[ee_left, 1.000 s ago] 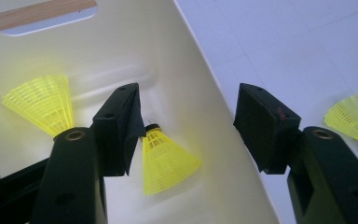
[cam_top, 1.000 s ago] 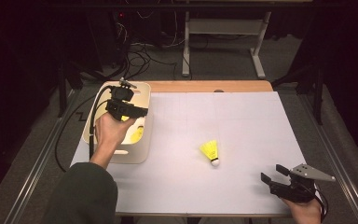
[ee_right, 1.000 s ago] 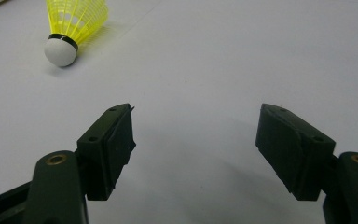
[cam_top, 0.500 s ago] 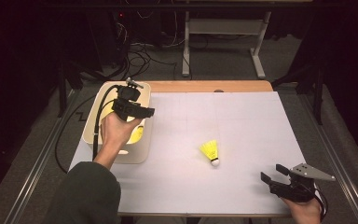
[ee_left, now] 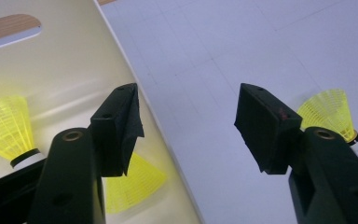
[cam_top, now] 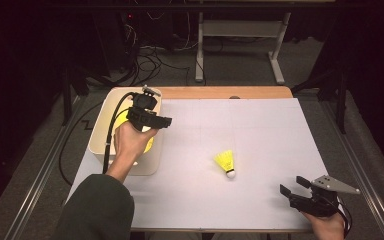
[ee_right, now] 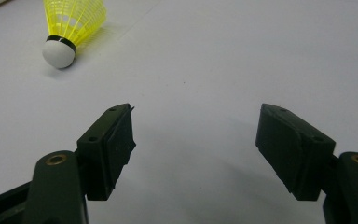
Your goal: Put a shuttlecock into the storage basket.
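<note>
Leftward hand drifting clear of the bin (cam_top: 105,107); I'm holding left gripper (ee_left: 186,123) wide, empty. Shuttlecock (cam_top: 225,163) lying mid-table, cork toward me, nearer right gripper (cam_top: 294,189), also gaping, empty, pointing at it.

— What differs from a second ago?

— The left black two-jaw gripper (cam_top: 149,119), held in the person's left hand (cam_top: 132,142), now sits further toward the table side of the cream plastic bin (cam_top: 102,127), over its right rim; earlier it hung over the bin's middle.

— And the bin's contents?

— More of the yellow plastic shuttlecocks lying in the bin (ee_left: 5,126) is uncovered at the gripper's left. The hand now hides the yellow patch near the bin's front.

— The jaws?

— Spread wide, nothing between them, no measurable change.
</note>
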A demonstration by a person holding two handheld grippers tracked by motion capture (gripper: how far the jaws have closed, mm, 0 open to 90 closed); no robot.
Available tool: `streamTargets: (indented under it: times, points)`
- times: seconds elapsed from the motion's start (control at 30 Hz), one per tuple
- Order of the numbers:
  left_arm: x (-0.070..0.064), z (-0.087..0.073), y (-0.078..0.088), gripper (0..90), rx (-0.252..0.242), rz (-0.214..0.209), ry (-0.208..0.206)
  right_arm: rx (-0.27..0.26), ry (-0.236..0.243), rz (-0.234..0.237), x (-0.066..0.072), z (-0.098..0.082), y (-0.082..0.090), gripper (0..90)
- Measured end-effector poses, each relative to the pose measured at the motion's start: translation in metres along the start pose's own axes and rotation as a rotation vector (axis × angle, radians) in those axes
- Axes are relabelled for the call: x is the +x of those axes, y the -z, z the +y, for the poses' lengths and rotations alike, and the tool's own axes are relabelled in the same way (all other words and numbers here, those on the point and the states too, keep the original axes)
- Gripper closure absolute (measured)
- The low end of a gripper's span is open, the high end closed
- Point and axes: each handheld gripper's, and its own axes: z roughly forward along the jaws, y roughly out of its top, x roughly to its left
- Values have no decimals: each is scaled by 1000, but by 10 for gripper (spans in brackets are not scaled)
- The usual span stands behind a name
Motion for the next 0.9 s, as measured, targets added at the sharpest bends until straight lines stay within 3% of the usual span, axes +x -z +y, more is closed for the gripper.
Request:
streamTargets:
  times: [0.43, 0.63, 0.9]
  points:
    - [-4, 4, -4, 394, -15, -3, -11, -1, -12, -7, -2, -2, 2, 282]
    - [-14, 10, -1, 395, -25, -16, -33, -3, -8, -7, -1, -2, 2, 282]
    - [-30, 14, -11, 395, -15, -34, -62, -4, -7, -6, -1, -2, 3, 282]
